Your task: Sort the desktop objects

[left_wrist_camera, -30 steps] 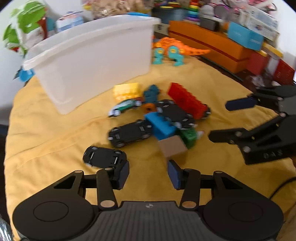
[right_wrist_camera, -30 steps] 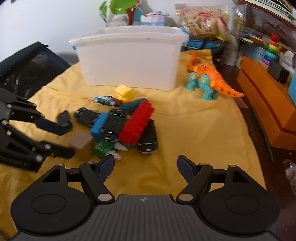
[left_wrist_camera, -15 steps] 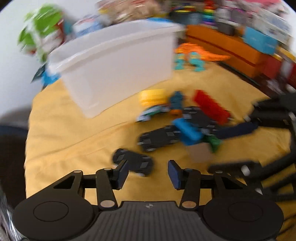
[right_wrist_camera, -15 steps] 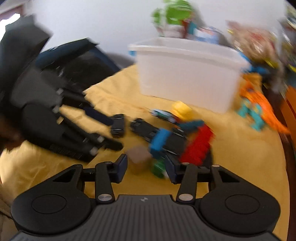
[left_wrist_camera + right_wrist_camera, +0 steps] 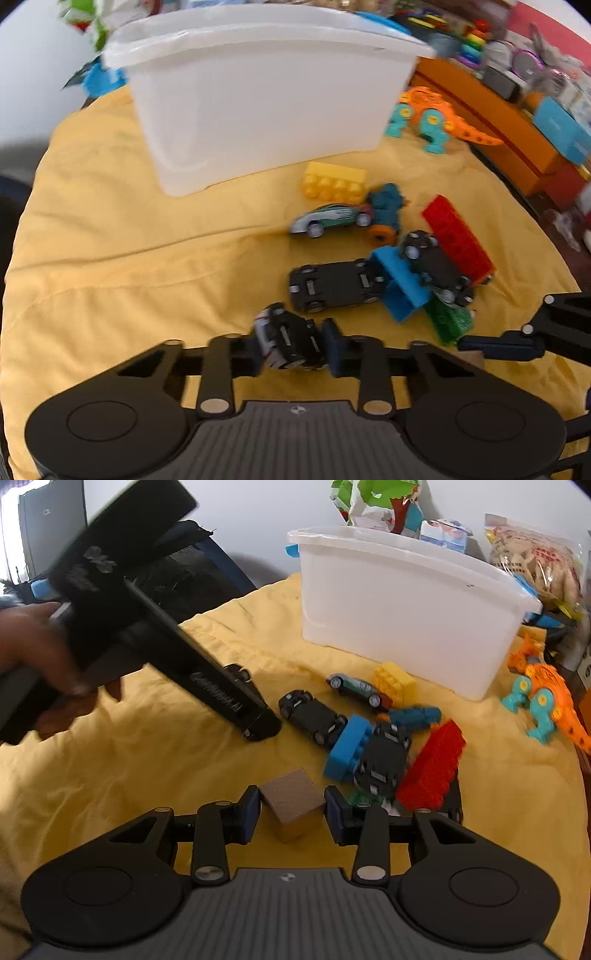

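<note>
A small black toy car [image 5: 288,341] sits between the pads of my left gripper [image 5: 291,350], which has closed in around it. A brown wooden cube [image 5: 291,805] sits between the pads of my right gripper [image 5: 291,814], with a small gap still showing on each side. A pile of toys lies on the yellow cloth: black cars [image 5: 334,286], a blue brick [image 5: 400,284], a red brick [image 5: 456,236], a yellow brick [image 5: 334,182] and a green-white car [image 5: 327,219]. A white plastic bin [image 5: 258,92] stands behind them.
An orange and teal dinosaur [image 5: 432,114] stands right of the bin. Orange shelves [image 5: 517,129] with toys run along the right. Snack bags [image 5: 532,561] stand behind the bin. A dark chair [image 5: 192,572] is at the cloth's left edge.
Both grippers moved forward and down to the toys. The left one narrowed around the small black car. The right one swung left and narrowed around the brown cube.
</note>
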### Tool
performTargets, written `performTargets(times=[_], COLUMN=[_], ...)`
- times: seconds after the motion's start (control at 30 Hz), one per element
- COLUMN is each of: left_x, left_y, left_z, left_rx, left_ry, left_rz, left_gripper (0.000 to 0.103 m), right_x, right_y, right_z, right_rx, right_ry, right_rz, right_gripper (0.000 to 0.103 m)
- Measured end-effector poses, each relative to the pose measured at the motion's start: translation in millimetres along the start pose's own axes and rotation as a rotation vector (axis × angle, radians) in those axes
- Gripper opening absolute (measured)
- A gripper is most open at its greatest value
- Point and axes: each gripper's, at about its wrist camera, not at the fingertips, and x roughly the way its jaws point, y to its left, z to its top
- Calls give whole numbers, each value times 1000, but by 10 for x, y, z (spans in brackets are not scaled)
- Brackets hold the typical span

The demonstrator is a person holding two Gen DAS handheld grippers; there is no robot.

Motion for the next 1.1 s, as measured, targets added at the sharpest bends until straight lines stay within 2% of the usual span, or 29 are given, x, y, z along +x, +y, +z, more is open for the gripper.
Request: performTargets(times=[0.03, 0.2, 0.3, 0.4, 0.53, 0.73, 0.93, 1.0, 1.1], left_x=[-24, -219, -316, -359, -365, -399, -528, -561, -596], left_y=[-49, -223, -292, -431, -682, -862, -981, -1007, -1012], left_z=[5, -86, -161, -242, -410, -569, -695, -737, -782], left_rx=[29, 177, 262, 341, 444, 481, 500, 498, 477], left_ry=[-11, -41, -50, -42, -41, -56, -73, -72, -76], left_rz=[4, 32, 81, 69, 32, 4, -26, -45, -67], left_gripper=[22, 22, 22, 22, 25, 33, 36, 40, 41], right_x=[-37, -203, -263, -292, -282, -307, -354, -361, -369], right_y=[11, -21, -64, -96, -128, -104, -117, -118, -123], right_z=[-28, -171, -239, -288, -313, -302, -368, -385, -385], right_rx=[3, 56, 94, 96, 103, 85, 110, 116, 119], right_ry=[3, 17, 20, 29, 35, 30, 28, 30, 29], right_rz=[-5, -69, -109, -161, -177, -196, -196, -193, -190], right_gripper=[42, 42, 42, 42, 42, 42, 42, 42, 42])
